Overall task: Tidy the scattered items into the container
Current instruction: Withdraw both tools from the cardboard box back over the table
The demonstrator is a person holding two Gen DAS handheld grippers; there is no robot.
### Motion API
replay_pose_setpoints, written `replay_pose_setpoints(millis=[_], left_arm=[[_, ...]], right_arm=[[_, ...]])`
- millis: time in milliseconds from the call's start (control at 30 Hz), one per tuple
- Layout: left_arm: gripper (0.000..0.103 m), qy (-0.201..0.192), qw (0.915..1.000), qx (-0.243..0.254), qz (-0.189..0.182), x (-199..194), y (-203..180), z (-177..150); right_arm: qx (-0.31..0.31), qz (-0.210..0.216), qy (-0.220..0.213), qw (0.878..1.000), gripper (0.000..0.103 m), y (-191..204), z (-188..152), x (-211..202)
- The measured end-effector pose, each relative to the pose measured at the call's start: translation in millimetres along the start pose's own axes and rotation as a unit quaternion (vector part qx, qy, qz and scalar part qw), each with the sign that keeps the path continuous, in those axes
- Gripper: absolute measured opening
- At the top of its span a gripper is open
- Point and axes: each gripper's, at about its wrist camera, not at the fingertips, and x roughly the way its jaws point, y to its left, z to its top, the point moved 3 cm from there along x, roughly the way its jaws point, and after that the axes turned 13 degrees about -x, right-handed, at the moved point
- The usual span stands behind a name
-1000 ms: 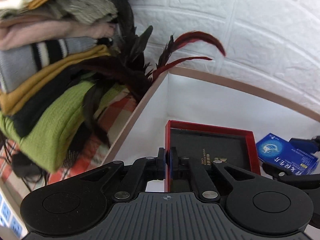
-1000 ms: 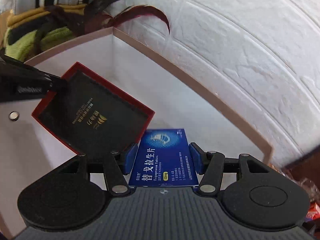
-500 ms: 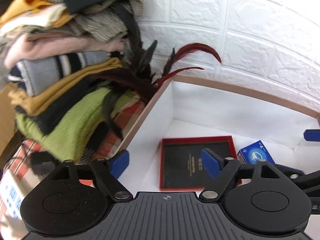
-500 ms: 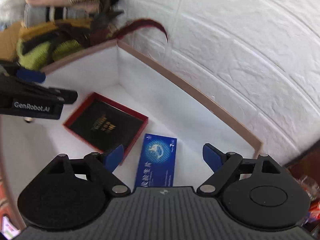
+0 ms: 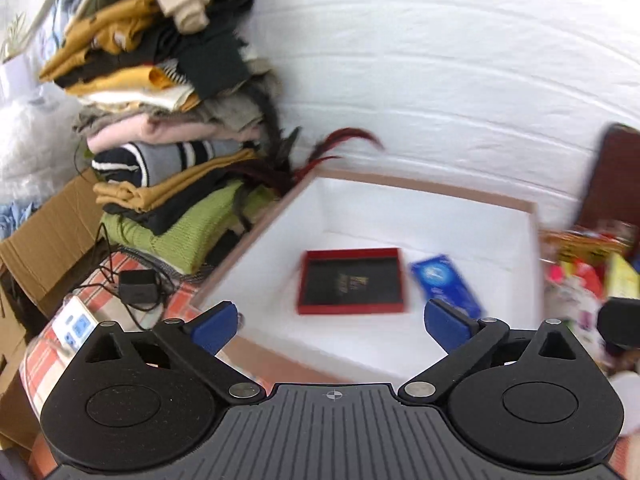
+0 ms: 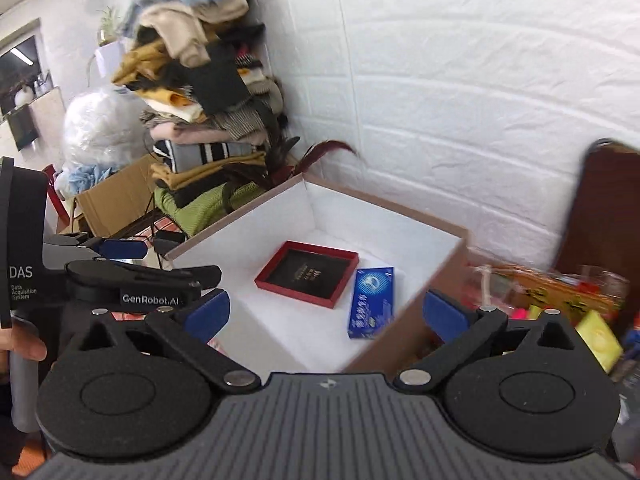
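Both my grippers are spread wide with nothing between the pads. Left gripper (image 5: 331,322) sits above the near edge of the white box (image 5: 256,240), right gripper (image 6: 325,314) above the box's near right corner; both look clear of the contents, so I read this as the gap between a drop and the next pick.

Landmark is the white box (image 6: 240,220), pink-brown rim, against the white brick wall (image 6: 460,100). On its floor the red-framed tray (image 6: 308,272) with a dark inlay lies flat, roughly mid-floor. Just right of it is the blue medicine box (image 6: 373,298), flat, long side running toward me, close beside the tray; I can't tell if they touch. In the left view both are blurred but sit ahead of and between the spread fingers: red-framed tray (image 5: 352,286), blue medicine box (image 5: 446,286). Flat, side by side, I'd guess to save floor room for more.

Right of the box, outside it, a jumble of coloured packets (image 6: 560,300) is probably what's left to tidy; it lies ahead and right of the right gripper, too blurred to name pieces. Left of the box: stacked folded clothes (image 6: 204,120), dark red feathers (image 6: 328,148) poking over its far left corner, a black adapter with cable (image 5: 136,286) on the checked cloth (image 5: 100,292).

The left gripper shows at the left edge of the right view, held over the box's left wall.
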Motion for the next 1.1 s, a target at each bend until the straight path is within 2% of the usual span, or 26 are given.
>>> replay_pose_setpoints(millis=[167,267,433,700,1100], left_arm=[[0.103,-0.038,0.9992,0.015,-0.002,-38,-34,-46],[0.103,-0.041,0.999,0.017,-0.01,-53,-50,-71],[0.103,-0.035,0.9989,0.018,-0.025,-71,-68,-101],[0.103,-0.028,0.9985,0.014,-0.044,-93,-83,-136],[0.103,-0.014,0.9971,0.022,-0.071,-107,-105,-176]], right_arm=[[-0.001,-0.033,-0.027,0.999,0.102,4,-36,-46],[0.015,-0.054,-0.04,0.998,0.102,5,-59,-67],[0.047,-0.065,-0.046,0.996,0.102,3,-97,-92],[0.053,-0.108,-0.038,0.992,0.102,7,-147,-128],[0.036,-0.126,-0.017,0.991,0.102,13,-198,-155]])
